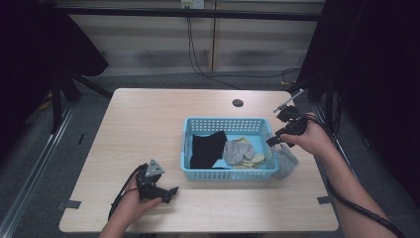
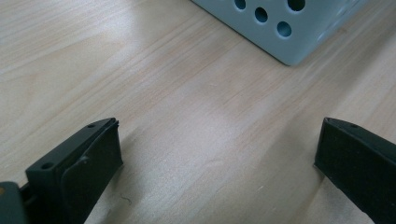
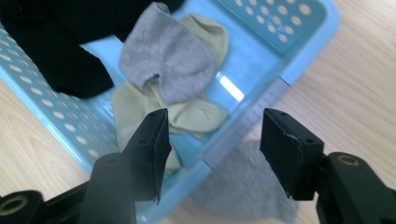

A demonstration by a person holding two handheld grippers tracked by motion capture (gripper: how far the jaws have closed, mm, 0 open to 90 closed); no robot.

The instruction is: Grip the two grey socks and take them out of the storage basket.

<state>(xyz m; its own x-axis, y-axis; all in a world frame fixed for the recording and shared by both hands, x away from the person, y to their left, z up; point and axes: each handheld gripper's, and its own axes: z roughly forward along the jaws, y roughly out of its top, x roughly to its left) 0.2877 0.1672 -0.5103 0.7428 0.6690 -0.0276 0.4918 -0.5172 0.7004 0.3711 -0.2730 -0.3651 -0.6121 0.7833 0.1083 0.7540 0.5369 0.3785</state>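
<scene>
Limp grey fabric sock (image 3: 247, 186) lies on the wooden table (image 1: 148, 124), touching the light-blue perforated plastic basket (image 1: 225, 122) at its right wall. My right gripper (image 3: 212, 149), jaws wide, empty, hovers directly above; left gripper (image 2: 215, 158), also wide, rests well apart.

Bare table (image 1: 143, 124) across left and upper centre of high view, wide open for passage. Blue basket (image 1: 229, 173) blocks centre-right, with black cloth (image 1: 207, 148), grey sock (image 1: 236, 150) and yellow socks (image 1: 252, 159) piled inside. Narrow strip at right edge taken by another grey sock (image 1: 286, 161) lying against basket wall.
</scene>
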